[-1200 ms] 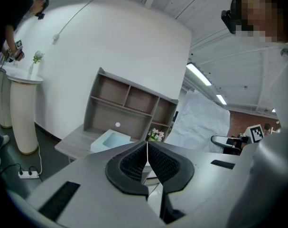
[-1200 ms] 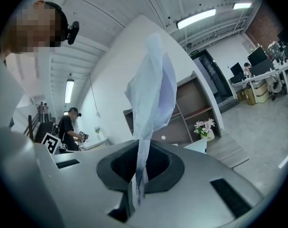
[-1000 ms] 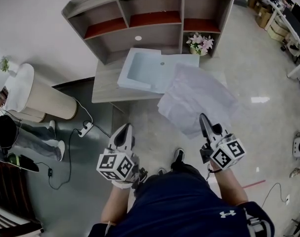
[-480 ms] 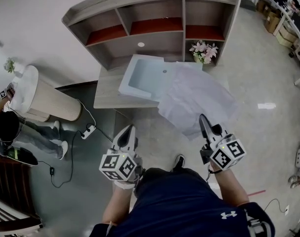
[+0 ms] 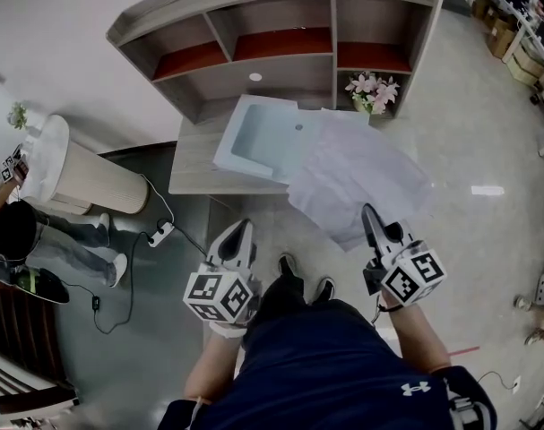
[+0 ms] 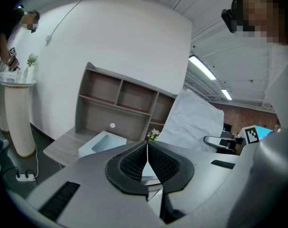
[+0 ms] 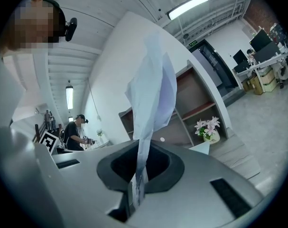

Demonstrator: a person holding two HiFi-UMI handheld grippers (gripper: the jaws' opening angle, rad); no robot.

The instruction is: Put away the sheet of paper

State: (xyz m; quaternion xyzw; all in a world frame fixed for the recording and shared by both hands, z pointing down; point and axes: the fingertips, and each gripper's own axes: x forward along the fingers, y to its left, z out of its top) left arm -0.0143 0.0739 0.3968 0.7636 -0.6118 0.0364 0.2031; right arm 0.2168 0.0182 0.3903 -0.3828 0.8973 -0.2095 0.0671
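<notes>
A crumpled white sheet of paper (image 5: pixel 357 179) hangs in the air in front of the desk (image 5: pixel 193 161), pinched at its near edge by my right gripper (image 5: pixel 368 215), which is shut on it. In the right gripper view the sheet of paper (image 7: pixel 151 94) rises upward from between the closed jaws. My left gripper (image 5: pixel 238 237) is lower left of the sheet, apart from it, its jaws shut with nothing between them. From the left gripper view, the sheet of paper (image 6: pixel 193 118) shows at the right. A pale blue open box (image 5: pixel 264 137) lies on the desk.
A grey shelf unit (image 5: pixel 272 34) with red-lined compartments stands on the desk's back. A pot of pink flowers (image 5: pixel 372 90) sits at its right end. A white round pedestal (image 5: pixel 70 173) and a person (image 5: pixel 12 231) are at the left; a power strip (image 5: pixel 158 234) lies on the floor.
The desk and shelf sit slightly nearer in view. The left gripper has shifted a little right and down. The right gripper still holds the sheet in the same way.
</notes>
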